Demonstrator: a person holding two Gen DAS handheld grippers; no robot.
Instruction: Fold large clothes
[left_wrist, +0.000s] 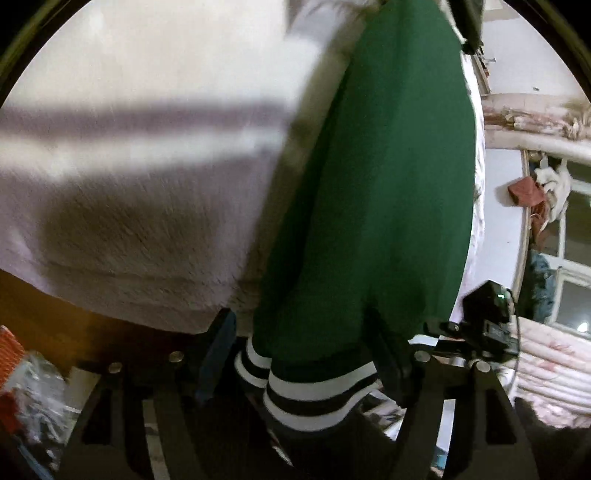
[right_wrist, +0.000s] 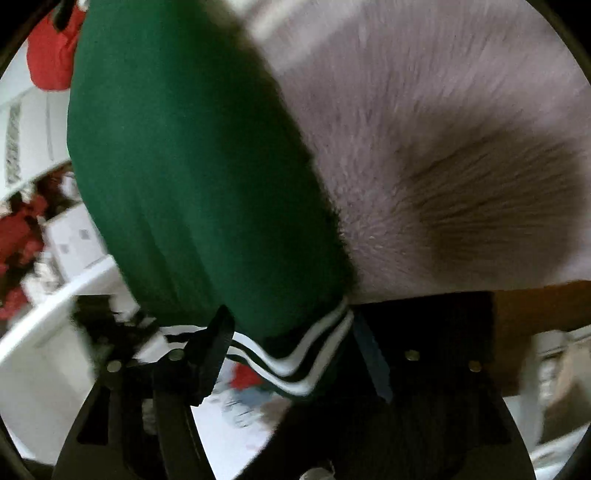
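A dark green garment (left_wrist: 369, 192) with a white-and-black striped ribbed hem (left_wrist: 314, 391) hangs taut between both grippers over a fuzzy pale cloth surface (left_wrist: 147, 147). My left gripper (left_wrist: 306, 350) is shut on the striped hem. In the right wrist view the same green garment (right_wrist: 207, 177) runs up from my right gripper (right_wrist: 291, 343), which is shut on its striped hem (right_wrist: 295, 373). The pale fuzzy surface (right_wrist: 443, 147) lies to its right. The other gripper (left_wrist: 487, 306) shows at the right of the left wrist view.
A brown table edge (right_wrist: 535, 306) sits below the fuzzy cloth. Cluttered shelves with red items (right_wrist: 18, 236) and white boxes (right_wrist: 74, 236) are at left. A window (left_wrist: 569, 288) and pink patterned fabric (left_wrist: 546, 369) are at right, a clutter pile (left_wrist: 33, 398) at lower left.
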